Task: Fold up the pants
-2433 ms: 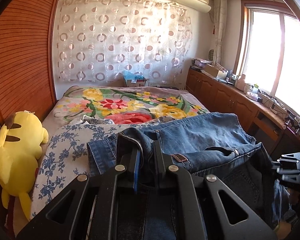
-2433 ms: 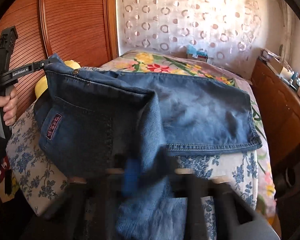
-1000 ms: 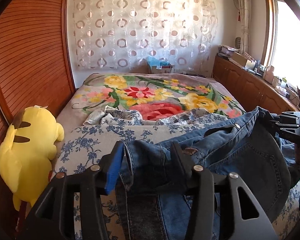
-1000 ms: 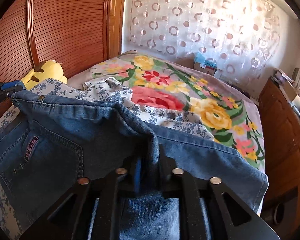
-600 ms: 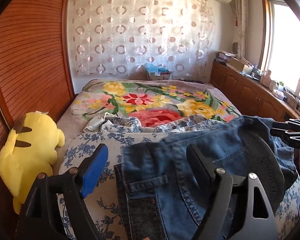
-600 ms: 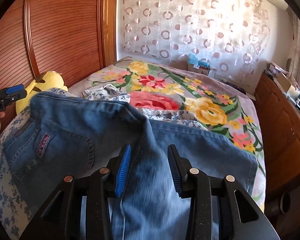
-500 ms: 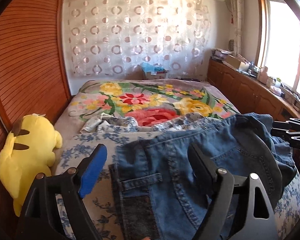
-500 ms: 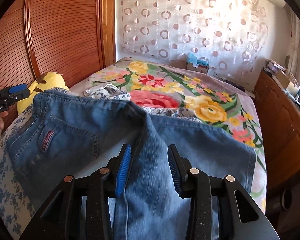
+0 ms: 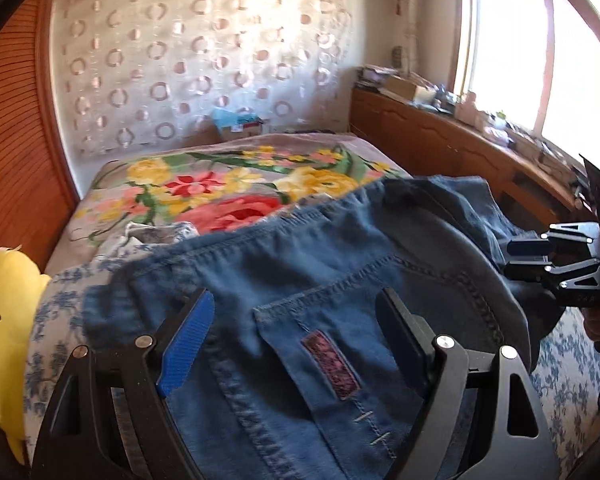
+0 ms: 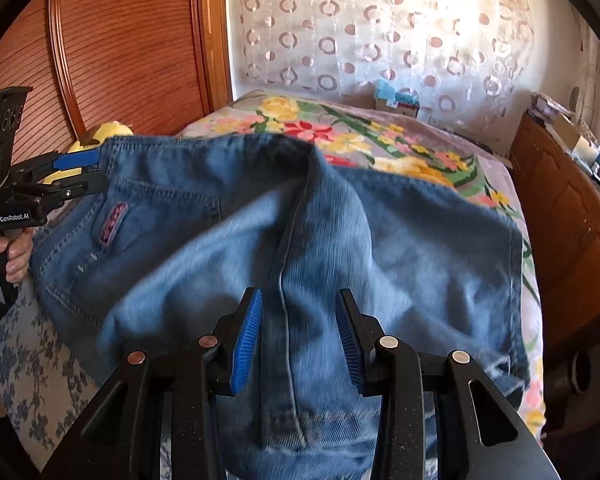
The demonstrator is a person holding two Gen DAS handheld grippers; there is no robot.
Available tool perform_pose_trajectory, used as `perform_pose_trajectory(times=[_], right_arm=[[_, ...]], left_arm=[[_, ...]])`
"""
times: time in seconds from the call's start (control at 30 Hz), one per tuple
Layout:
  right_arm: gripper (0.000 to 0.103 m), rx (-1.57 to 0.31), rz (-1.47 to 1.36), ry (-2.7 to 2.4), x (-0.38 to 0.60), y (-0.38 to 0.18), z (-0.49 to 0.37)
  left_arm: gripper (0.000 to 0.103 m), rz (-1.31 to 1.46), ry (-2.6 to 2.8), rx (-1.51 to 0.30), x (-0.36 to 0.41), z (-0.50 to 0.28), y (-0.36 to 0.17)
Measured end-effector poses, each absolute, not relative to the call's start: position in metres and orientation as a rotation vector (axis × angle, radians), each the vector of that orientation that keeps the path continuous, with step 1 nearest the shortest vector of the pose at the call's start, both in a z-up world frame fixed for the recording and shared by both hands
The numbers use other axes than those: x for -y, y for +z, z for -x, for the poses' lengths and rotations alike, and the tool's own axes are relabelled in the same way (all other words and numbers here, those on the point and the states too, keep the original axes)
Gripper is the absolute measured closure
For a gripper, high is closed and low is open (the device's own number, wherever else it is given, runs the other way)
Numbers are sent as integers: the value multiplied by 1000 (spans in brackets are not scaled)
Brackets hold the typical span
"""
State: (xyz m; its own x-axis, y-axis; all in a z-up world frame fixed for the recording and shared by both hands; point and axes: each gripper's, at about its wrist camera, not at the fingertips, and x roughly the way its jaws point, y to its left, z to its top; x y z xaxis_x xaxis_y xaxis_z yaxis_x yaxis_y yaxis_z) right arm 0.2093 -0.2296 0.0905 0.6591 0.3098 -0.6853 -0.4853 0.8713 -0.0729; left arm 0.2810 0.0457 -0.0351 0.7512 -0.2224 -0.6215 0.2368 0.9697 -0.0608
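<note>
Blue denim pants (image 9: 324, 280) lie folded across the near end of the bed, back pocket with a red label (image 9: 330, 364) facing up. My left gripper (image 9: 296, 320) is open, its jaws wide apart over the waistband and pocket, holding nothing. In the right wrist view the pants (image 10: 300, 240) spread across the bed, the legs folded over to the right. My right gripper (image 10: 298, 316) is open, its blue pads either side of a leg seam, not pinching it. The left gripper (image 10: 80, 176) shows at the pants' left edge, and the right gripper (image 9: 528, 256) at their right edge.
The bed has a blue-flowered sheet (image 9: 60, 312) near me and a bright floral blanket (image 9: 236, 188) beyond. A yellow plush toy (image 9: 0, 320) lies at the bed's left edge by the wooden wall panel (image 10: 120, 48). A wooden cabinet (image 9: 460, 148) runs along the right under the window.
Both grippers have opened and let go of the pants, which now lie on the bed. The left gripper has moved forward over the back pocket.
</note>
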Motion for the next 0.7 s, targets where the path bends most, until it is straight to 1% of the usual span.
perform_pose_trajectory(times=[0.3, 0.33, 0.37, 0.47, 0.7], right_arm=[[63, -795, 248, 409, 233, 76, -208], [69, -798, 254, 409, 232, 76, -209], [92, -799, 265, 413, 232, 77, -209], [98, -775, 301, 398, 232, 88, -213], [99, -651, 316, 268, 258, 138, -248]], left_arm=[[19, -36, -295, -656, -39, -269, -35], [19, -35, -294, -652, -39, -268, -34], [19, -34, -292, -649, -41, -267, -33], [19, -31, -288, -647, -45, -269, -33], [19, -12, -280, -634, -48, -268, -30]])
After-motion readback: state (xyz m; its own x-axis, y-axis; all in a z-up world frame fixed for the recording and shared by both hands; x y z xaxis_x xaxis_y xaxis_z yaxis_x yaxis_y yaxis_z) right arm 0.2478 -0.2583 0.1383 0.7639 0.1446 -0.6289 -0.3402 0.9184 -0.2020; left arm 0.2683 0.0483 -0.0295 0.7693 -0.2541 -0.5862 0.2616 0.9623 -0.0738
